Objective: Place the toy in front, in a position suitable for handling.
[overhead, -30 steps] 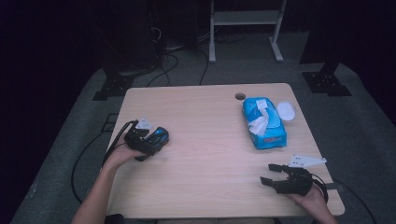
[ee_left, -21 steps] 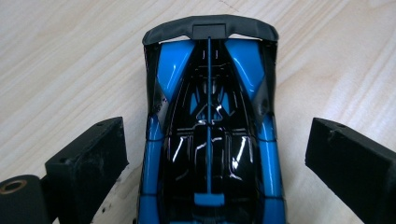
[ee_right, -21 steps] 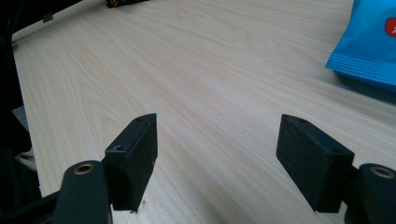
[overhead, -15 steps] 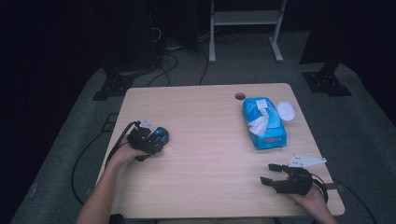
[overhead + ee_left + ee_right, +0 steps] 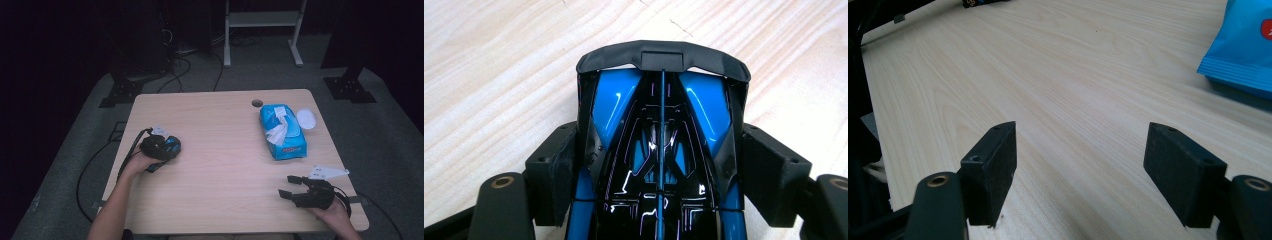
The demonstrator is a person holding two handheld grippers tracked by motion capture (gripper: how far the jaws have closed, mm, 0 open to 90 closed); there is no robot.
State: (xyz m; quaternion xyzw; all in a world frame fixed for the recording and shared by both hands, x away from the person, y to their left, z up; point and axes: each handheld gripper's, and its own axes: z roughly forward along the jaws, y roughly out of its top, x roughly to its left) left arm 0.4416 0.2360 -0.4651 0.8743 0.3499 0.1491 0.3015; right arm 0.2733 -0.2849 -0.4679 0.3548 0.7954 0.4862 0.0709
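A: High view, left side of the table. The left gripper sits over a blue and black toy car, near the left edge. From up here the car is a small blue patch under the black body of the gripper — shape hard to read.

B: The left gripper view settles it. The toy car lies between the two jaws, blue panels, black spoiler at the far end, wood beneath. The pads meet its sides left and right; the jaws have just been closing and now clamp it. The car's near end is cut off by the frame's lower edge.

A: Right side?

B: The right gripper rests near the near right corner, held in a hand. Its own view shows the jaws standing wide apart, bare table between the pads — nothing held.

A: The blue wipes pack lies far right, a white lid just beside it.

B: In the right gripper view that pack is cut off at the right edge; its label can't be made out.
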